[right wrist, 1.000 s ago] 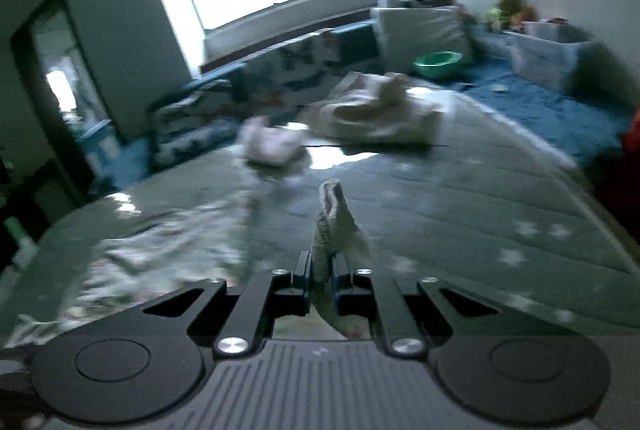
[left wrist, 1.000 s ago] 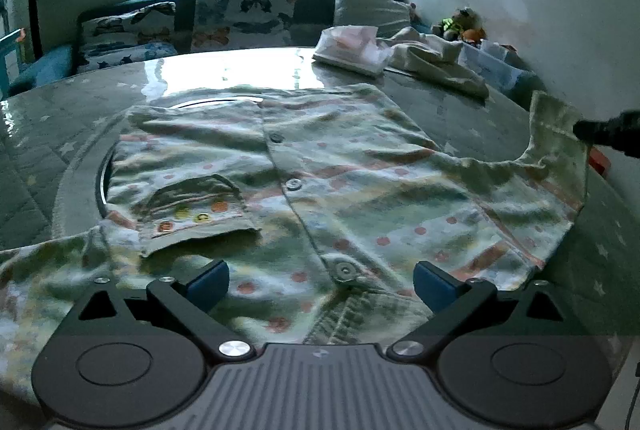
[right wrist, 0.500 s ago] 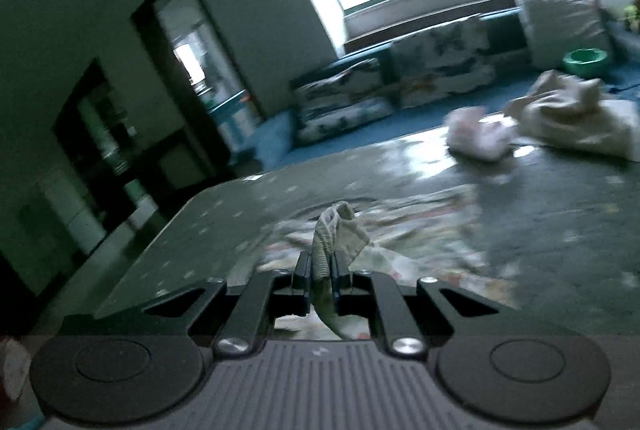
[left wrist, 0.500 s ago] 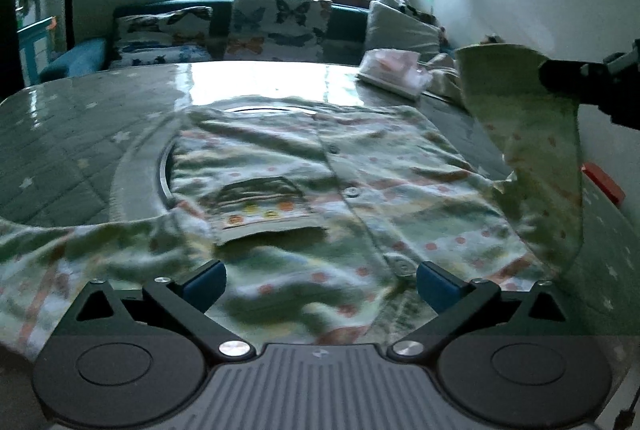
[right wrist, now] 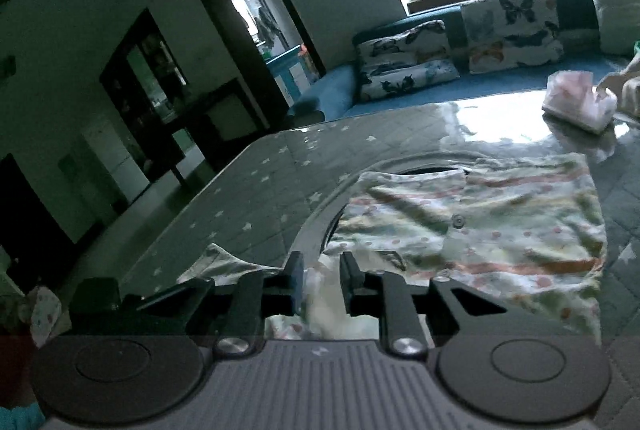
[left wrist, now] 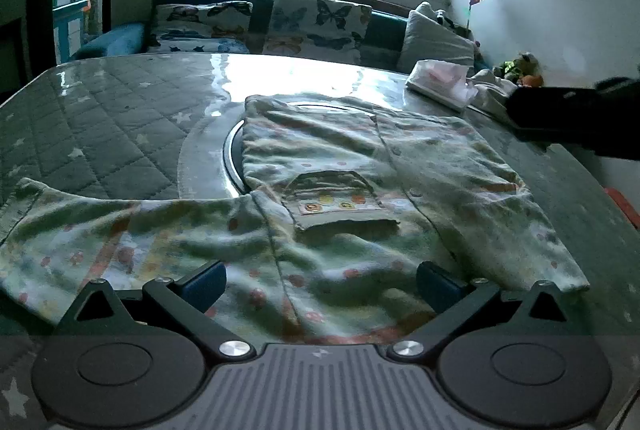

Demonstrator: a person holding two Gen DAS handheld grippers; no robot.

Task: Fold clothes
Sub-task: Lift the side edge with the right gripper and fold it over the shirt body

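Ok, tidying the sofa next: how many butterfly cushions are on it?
2: left butterfly cushion on the sofa, right butterfly cushion beside it, near the plain pillow. More may be hidden.

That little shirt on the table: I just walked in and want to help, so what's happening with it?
A person is folding the patterned child's shirt, holding a two-finger tool in each hand. The right sleeve already lies folded over the shirt's front. The right claw is partly open above the cloth, with nothing clearly gripped. The left claw hangs wide open over the shirt's near edge, and the left sleeve is still spread on the table.
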